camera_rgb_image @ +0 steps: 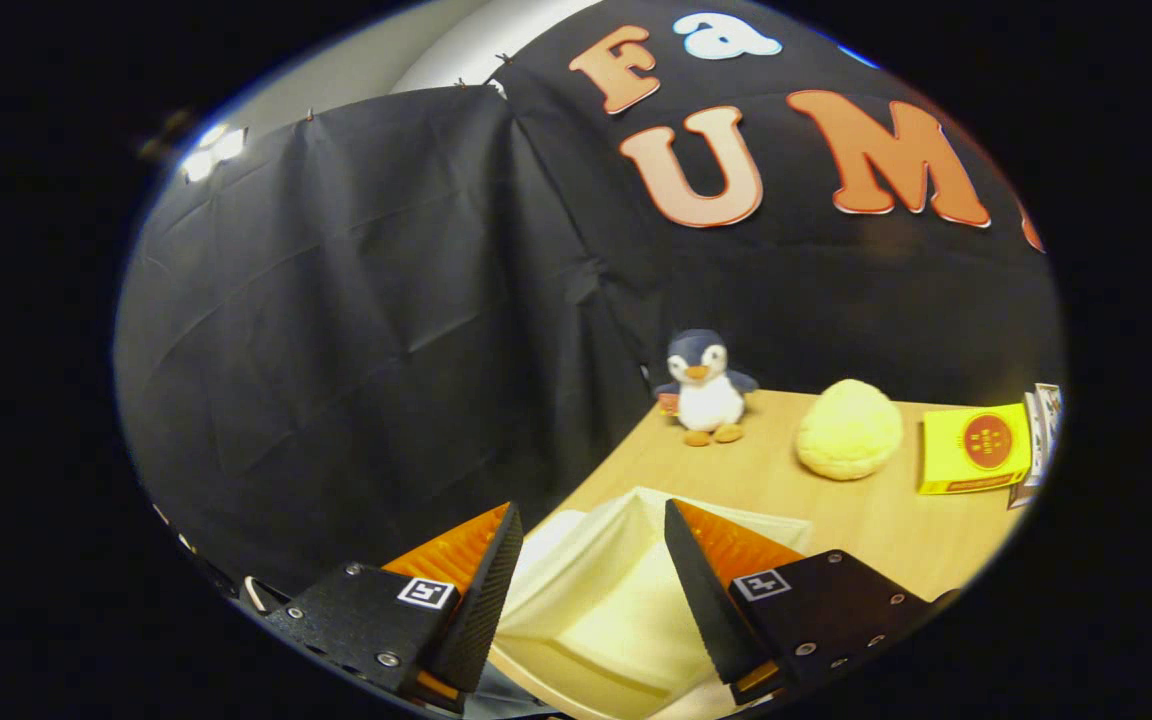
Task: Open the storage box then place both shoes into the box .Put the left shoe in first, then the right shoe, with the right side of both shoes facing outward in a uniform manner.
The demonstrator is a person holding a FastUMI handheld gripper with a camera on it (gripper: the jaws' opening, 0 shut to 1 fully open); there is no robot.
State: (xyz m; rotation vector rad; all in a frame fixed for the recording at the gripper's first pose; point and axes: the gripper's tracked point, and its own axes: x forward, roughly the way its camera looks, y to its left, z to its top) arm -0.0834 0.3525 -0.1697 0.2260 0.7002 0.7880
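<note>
the gripper has its two fingers spread apart, with a clear gap between them and nothing pinched. through that gap, just ahead of and below the fingertips, lies the storage box, a pale cream box on the wooden table; its near corner points toward 12 o'clock between the fingers, and its top looks tilted or folded, though whether the lid is open or closed cannot be told from here.

beyond the box, at about 1 o'clock from the fingers, a small plush penguin stands upright at the far corner of the table, against the black cloth wall. to the penguin's 3 o'clock, well apart from it, sits a round pale-yellow fluffy ball. farther toward 3 o'clock, a flat yellow packet with a red round mark lies on the table, with the edge of some printed cards just beside it.
</note>
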